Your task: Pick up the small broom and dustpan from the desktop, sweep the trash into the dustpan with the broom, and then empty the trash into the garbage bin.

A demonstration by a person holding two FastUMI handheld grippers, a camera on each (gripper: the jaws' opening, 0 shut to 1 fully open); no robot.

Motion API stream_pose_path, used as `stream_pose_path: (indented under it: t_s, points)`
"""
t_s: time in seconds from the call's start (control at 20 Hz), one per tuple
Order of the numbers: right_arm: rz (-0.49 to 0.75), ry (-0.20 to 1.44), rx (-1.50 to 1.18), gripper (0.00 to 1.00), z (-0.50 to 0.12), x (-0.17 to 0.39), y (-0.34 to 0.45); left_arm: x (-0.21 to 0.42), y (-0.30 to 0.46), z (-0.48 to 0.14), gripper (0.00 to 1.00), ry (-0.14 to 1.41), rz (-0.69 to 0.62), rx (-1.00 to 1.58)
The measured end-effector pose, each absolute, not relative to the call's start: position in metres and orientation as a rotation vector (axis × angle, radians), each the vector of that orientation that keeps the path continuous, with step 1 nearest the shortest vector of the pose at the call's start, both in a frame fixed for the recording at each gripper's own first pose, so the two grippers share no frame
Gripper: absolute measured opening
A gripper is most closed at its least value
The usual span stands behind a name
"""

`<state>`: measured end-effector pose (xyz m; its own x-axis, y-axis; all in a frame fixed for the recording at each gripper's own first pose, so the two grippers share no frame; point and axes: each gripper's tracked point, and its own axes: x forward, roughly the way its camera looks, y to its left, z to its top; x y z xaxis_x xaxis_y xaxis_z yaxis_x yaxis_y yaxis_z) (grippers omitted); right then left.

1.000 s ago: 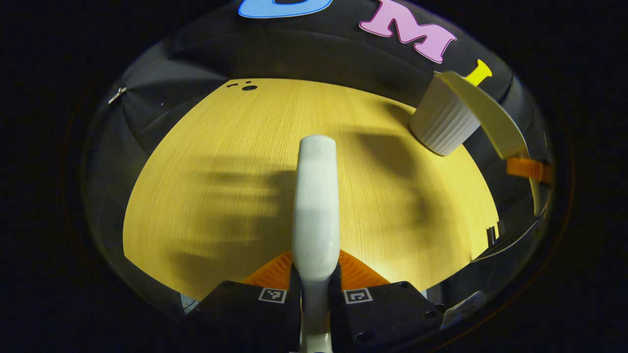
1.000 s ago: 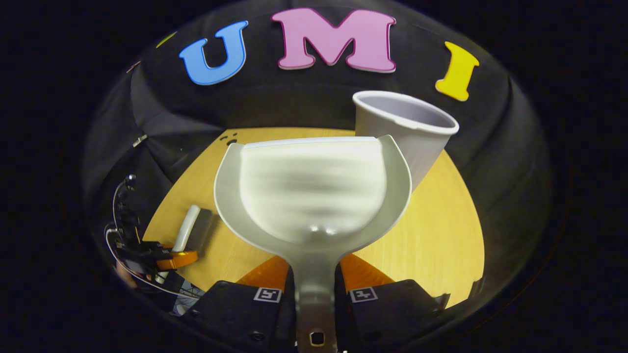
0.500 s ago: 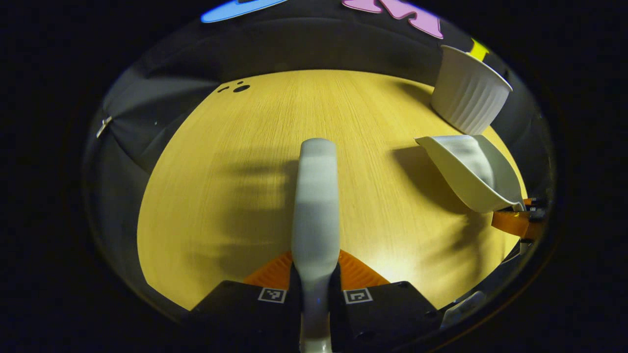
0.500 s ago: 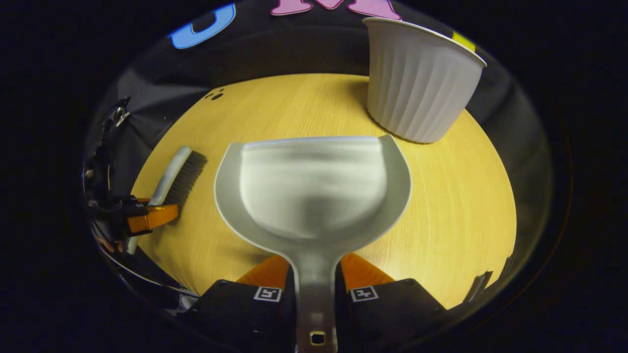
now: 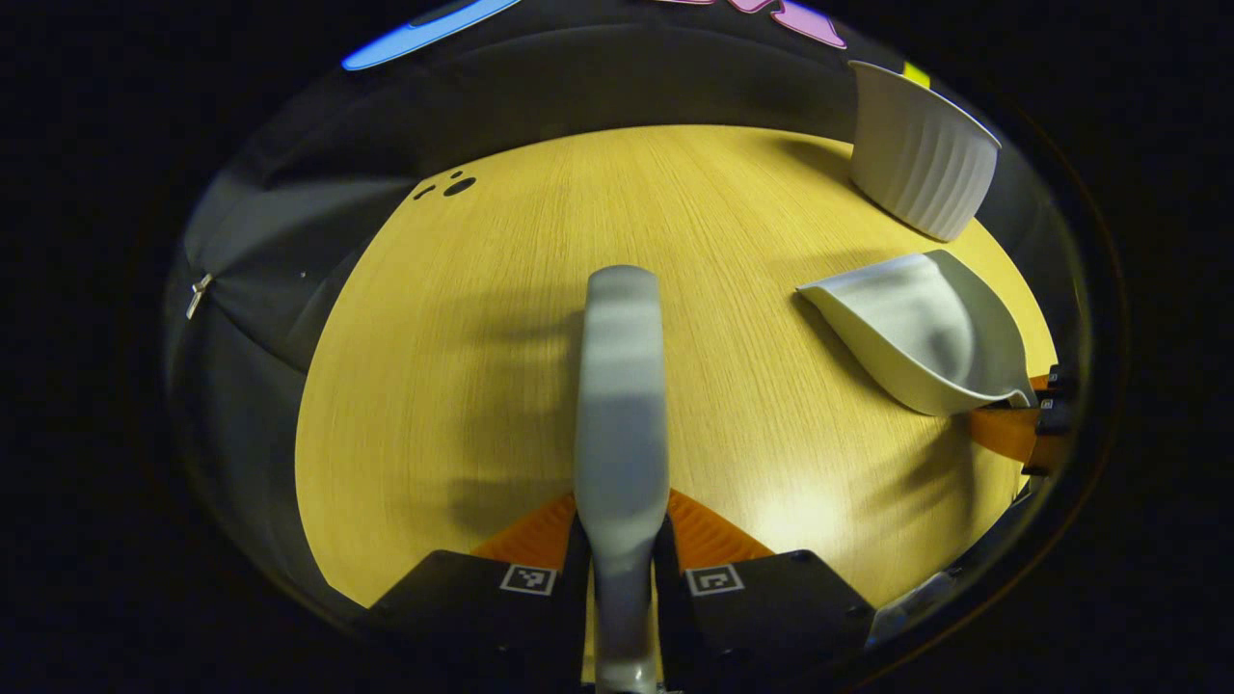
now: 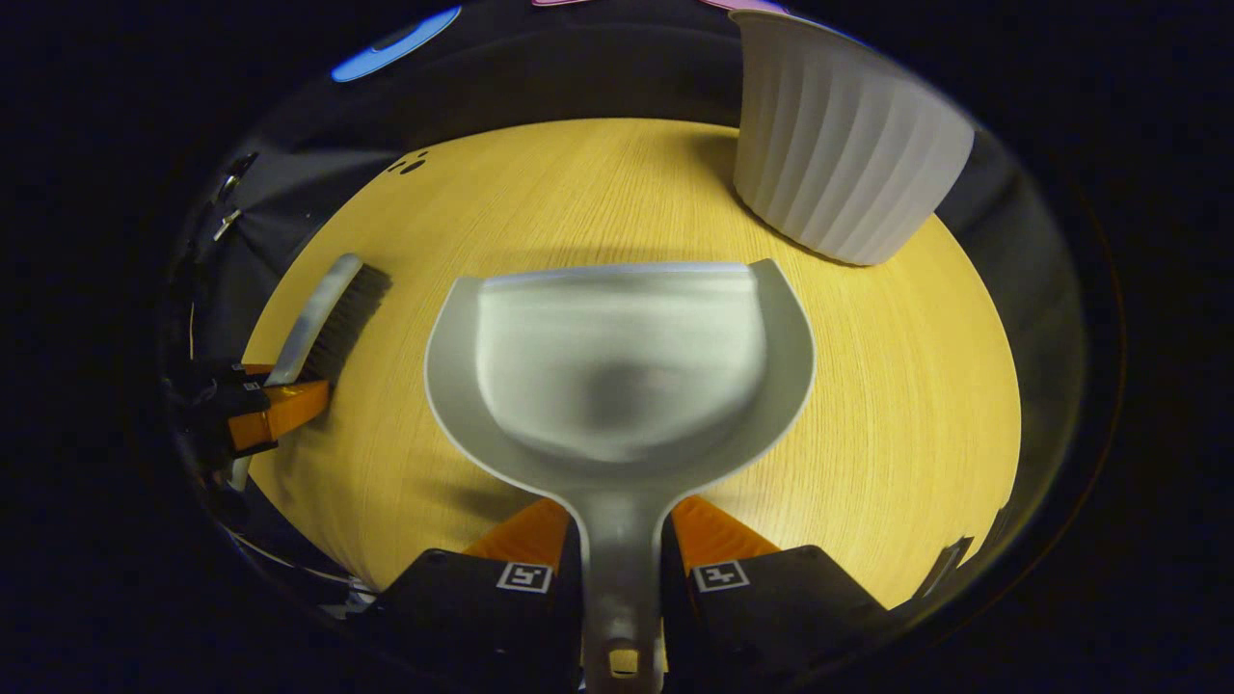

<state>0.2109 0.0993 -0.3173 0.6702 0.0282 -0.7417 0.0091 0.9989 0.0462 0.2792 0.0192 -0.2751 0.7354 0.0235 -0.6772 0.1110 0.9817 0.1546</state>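
Left tongs (image 5: 622, 540) clench the broom (image 5: 622, 386) and right tongs (image 6: 617, 540) clench the dustpan (image 6: 617, 376) (empty), near the ribbed bin (image 6: 848, 164) on the surface (image 6: 916, 386).

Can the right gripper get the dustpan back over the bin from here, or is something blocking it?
Probably yes. The right gripper is shut on the dustpan handle, and the white bin stands ahead to its right across bare desktop, open mouth up.

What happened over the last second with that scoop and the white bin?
The dustpan, raised at the garbage bin's rim a second ago, has come down low over the desktop. Both tongs kept their grips: right tongs on the dustpan, left tongs on the broom.
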Motion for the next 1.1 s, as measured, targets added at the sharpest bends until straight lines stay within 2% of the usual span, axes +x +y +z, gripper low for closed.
stream_pose_path:
  t_s: [0.05, 0.1, 0.15, 0.2, 0.3, 0.4, 0.65, 0.85, 1.1]
  points:
    - [0.019, 0.840, 0.048, 0.43, -0.315, 0.211, 0.101, 0.279, 0.015, -0.274, 0.31, 0.738, -0.061, 0.167]
    - [0.021, 0.843, 0.043, 0.47, -0.315, 0.211, 0.101, 0.278, 0.012, -0.273, 0.49, 0.731, -0.067, 0.154]
    - [0.033, 0.845, 0.048, 0.42, -0.313, 0.211, 0.104, 0.276, 0.010, -0.270, 0.55, 0.718, -0.073, 0.141]
    - [0.046, 0.842, 0.055, 0.53, -0.311, 0.211, 0.108, 0.272, 0.007, -0.265, 0.70, 0.701, -0.079, 0.126]
    - [0.065, 0.825, 0.051, 0.86, -0.302, 0.210, 0.111, 0.263, -0.004, -0.248, 1.00, 0.639, -0.104, 0.088]
    - [0.068, 0.797, 0.041, 0.99, -0.288, 0.203, 0.111, 0.251, -0.003, -0.224, 0.97, 0.565, -0.094, 0.051]
    - [0.013, 0.622, 0.039, 0.99, -0.224, 0.184, 0.082, 0.208, 0.010, -0.135, 0.97, 0.296, 0.013, 0.025]
    - [-0.047, 0.410, 0.020, 0.99, -0.155, 0.167, 0.057, 0.159, 0.013, -0.073, 0.96, 0.112, 0.035, -0.016]
    - [-0.074, 0.099, 0.036, 0.99, -0.061, 0.137, 0.070, 0.098, 0.005, -0.022, 0.96, -0.061, 0.033, -0.014]
